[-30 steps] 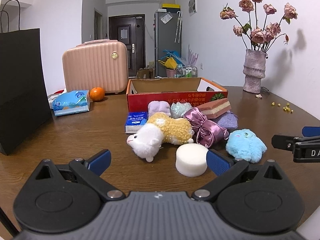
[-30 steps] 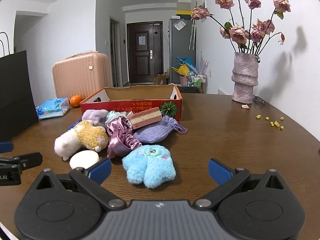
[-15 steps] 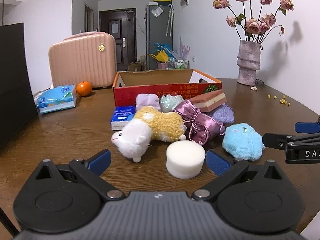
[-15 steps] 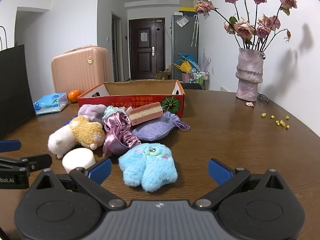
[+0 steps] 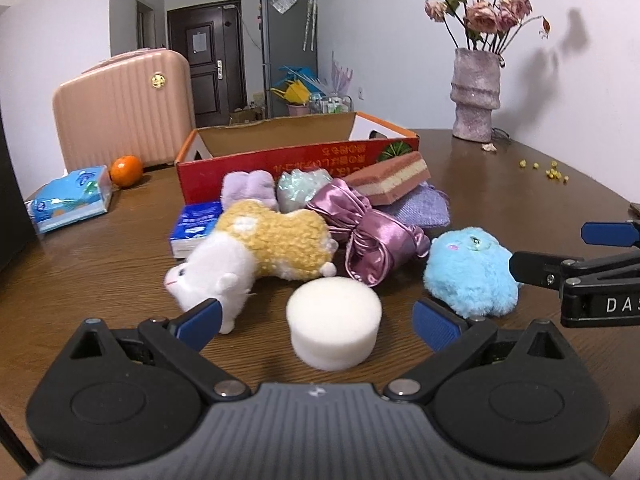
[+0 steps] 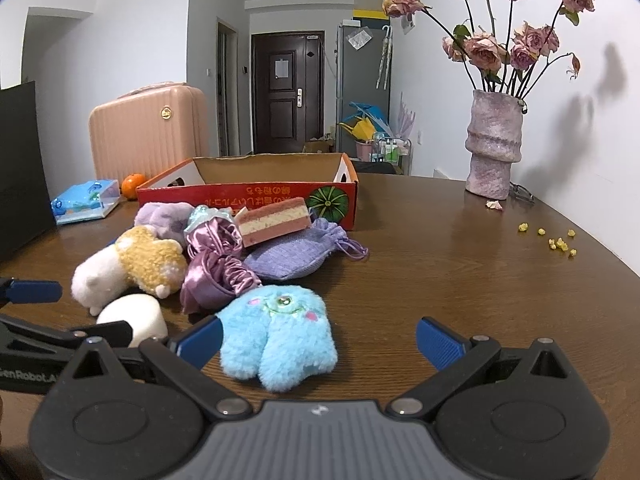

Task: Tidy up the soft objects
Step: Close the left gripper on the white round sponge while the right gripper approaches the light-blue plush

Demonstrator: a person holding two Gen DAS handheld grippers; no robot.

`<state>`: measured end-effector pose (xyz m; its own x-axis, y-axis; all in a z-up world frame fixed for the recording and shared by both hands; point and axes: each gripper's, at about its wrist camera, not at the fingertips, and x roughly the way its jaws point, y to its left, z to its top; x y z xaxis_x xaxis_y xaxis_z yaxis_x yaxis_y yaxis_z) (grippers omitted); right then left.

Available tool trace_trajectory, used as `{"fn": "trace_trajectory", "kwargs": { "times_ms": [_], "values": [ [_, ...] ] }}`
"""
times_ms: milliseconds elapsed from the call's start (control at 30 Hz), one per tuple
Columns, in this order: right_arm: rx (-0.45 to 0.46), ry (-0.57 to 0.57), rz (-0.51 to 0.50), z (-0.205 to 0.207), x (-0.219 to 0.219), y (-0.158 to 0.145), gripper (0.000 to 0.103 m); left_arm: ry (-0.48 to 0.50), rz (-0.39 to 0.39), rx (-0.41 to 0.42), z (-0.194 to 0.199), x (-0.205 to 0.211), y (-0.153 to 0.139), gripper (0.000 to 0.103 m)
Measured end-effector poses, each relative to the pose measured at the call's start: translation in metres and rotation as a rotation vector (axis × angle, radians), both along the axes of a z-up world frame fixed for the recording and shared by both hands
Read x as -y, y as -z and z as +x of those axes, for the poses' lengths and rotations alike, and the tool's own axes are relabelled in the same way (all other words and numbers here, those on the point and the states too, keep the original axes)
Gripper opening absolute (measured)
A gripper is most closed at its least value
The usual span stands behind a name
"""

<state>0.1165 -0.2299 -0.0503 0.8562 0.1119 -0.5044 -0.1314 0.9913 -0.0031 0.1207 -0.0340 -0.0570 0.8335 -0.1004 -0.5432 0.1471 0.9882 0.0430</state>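
The left gripper (image 5: 316, 320) has its blue-padded fingers spread wide and holds nothing; a round white foam puck (image 5: 334, 322) sits on the brown wooden table (image 5: 100, 264) between them, touching neither; the right gripper (image 6: 318, 340) is equally wide apart and empty, with a fluffy light-blue plush toy (image 6: 278, 338) just ahead of its left finger; the puck lies just left of that plush; behind it lie a yellow-and-white plush lamb (image 5: 260, 248) and a shiny mauve satin pouch (image 5: 368, 240); farther back stands an open red cardboard box (image 5: 304, 156).
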Motion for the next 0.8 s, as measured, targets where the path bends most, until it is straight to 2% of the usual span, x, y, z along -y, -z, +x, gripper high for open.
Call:
{"fn": "trace_trajectory", "kwargs": {
  "times_ms": [333, 500, 600, 633, 800],
  "values": [
    [-0.016, 0.0, 0.006, 0.012, 0.004, 0.006, 0.103, -0.01, 0.037, -0.039, 0.019, 0.015, 0.008, 0.102],
    [-0.024, -0.005, 0.007, 0.016, 0.004, 0.009, 0.103, -0.018, 0.034, -0.074, 0.03, 0.019, 0.013, 0.084],
    [-0.029, -0.007, 0.008, 0.018, 0.004, 0.01, 0.103, -0.012, 0.026, -0.104, 0.035, 0.018, 0.017, 0.068],
    [-0.031, -0.008, 0.008, 0.019, 0.004, 0.01, 0.103, -0.009, 0.021, -0.11, 0.037, 0.018, 0.018, 0.058],
    [-0.033, -0.009, 0.013, 0.022, 0.001, 0.01, 0.103, -0.007, -0.011, -0.084, 0.035, 0.013, 0.015, 0.057]
  ]
}}
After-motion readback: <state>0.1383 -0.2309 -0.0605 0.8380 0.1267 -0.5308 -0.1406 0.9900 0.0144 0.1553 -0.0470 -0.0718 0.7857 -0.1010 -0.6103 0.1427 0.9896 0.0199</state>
